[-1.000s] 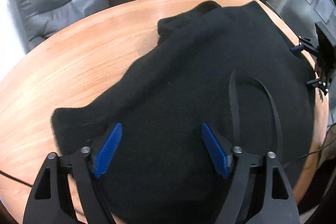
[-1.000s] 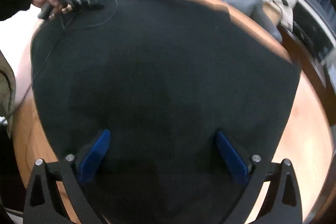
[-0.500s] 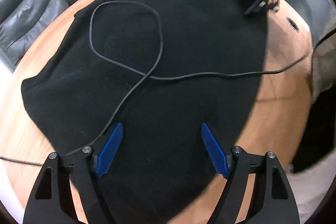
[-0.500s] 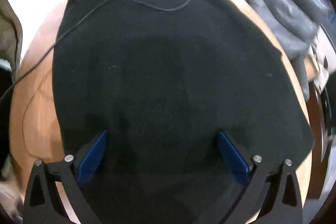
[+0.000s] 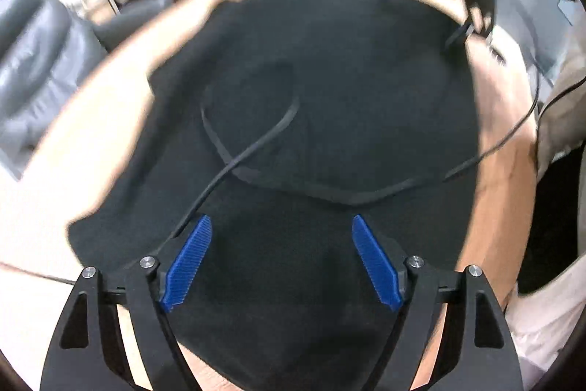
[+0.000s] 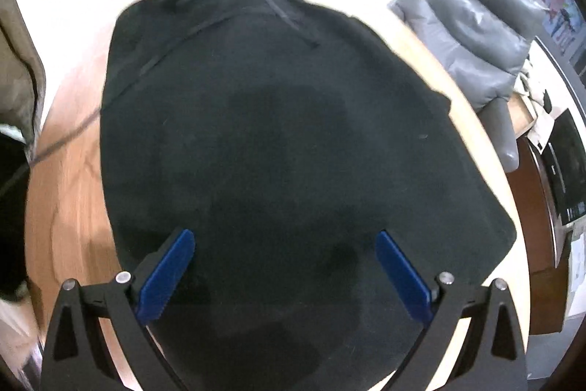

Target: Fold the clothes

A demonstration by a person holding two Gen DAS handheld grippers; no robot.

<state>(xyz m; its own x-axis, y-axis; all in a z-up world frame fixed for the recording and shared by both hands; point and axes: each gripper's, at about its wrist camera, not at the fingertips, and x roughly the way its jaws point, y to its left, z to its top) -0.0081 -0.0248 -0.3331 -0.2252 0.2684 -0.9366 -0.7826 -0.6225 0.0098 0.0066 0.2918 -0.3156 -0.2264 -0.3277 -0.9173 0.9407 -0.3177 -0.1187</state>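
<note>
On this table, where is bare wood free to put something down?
Bare table lies left of the black garment, toward the grey chair, and a strip along its other side. The middle is crowded: a cable loops across the garment.

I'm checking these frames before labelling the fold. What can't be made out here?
- Black garment: type and sleeves unclear in both views; motion blur, dark cloth.
- Its near hem: cut off by the bottom edge, behind each gripper's fingers.
- Black cable: right end blurs out, left wrist view.
- Right gripper: smeared in the left wrist view.
</note>
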